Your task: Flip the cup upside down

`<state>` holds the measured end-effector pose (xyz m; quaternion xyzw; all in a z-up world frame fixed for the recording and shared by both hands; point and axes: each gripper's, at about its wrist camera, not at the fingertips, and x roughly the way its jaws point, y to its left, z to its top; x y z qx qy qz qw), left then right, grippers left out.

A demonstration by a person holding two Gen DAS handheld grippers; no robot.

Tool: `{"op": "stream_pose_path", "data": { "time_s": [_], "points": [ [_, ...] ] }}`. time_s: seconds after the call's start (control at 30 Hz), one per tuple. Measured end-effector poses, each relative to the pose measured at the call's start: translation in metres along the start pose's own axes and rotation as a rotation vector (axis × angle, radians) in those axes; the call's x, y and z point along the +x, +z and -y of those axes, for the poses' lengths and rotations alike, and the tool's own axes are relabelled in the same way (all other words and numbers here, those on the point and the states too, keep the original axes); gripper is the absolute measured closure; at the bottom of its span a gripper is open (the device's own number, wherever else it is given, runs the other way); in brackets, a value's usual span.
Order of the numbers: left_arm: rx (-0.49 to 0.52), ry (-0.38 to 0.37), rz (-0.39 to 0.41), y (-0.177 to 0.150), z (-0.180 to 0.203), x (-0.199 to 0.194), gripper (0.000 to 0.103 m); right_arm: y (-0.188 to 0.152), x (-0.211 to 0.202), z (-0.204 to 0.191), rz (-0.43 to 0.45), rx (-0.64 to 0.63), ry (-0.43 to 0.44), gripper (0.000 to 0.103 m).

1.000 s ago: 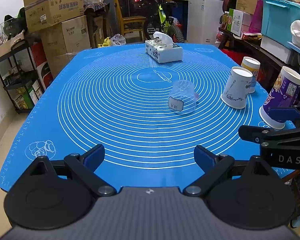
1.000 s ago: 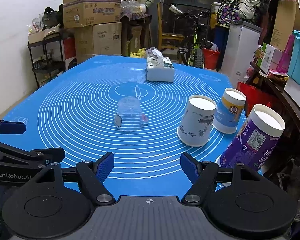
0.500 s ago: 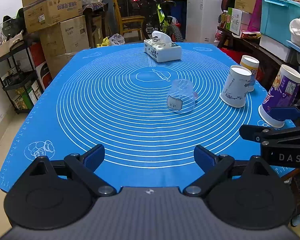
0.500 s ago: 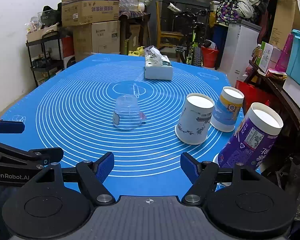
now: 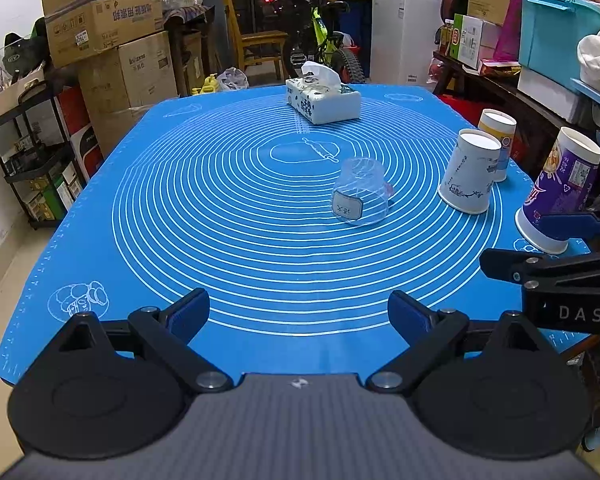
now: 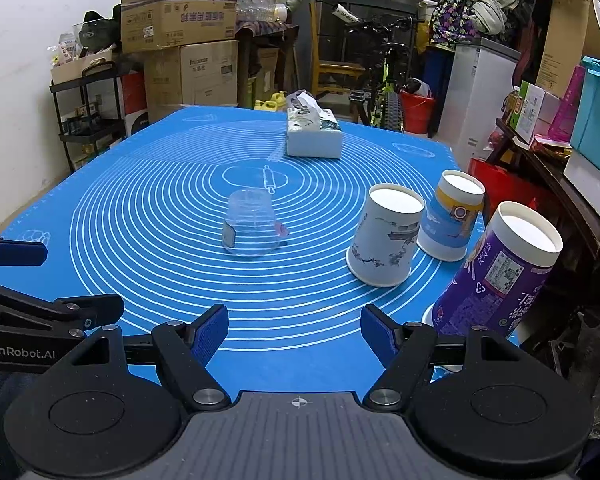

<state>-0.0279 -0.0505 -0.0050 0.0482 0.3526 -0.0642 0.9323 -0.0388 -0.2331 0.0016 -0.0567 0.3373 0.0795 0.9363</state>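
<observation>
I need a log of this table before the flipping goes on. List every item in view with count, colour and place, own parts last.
clear plastic cup: 1, transparent with a small label, upside down near the mat's middle
white paper cup: 1, white with dark print, upside down, right of the clear cup
yellow and blue paper cup: 1, upside down, just behind the white one
purple paper cup: 1, purple, upside down, mat's near right corner
tissue box: 1, white with print, far side of the mat
mat: 1, blue with white rings, covers the table
left gripper: 1, black with blue fingers, open, near edge
right gripper: 1, same, open, near edge
</observation>
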Motion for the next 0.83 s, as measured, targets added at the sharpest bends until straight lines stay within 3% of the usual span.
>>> {"op": "stream_pose_path", "data": {
  "time_s": [0.83],
  "points": [
    [0.009,0.003,-0.004,0.0001,0.0013,0.0015,0.008,-0.0056,0.0013,0.0068,-0.006,0.007,0.002,0.026]
  ]
}}
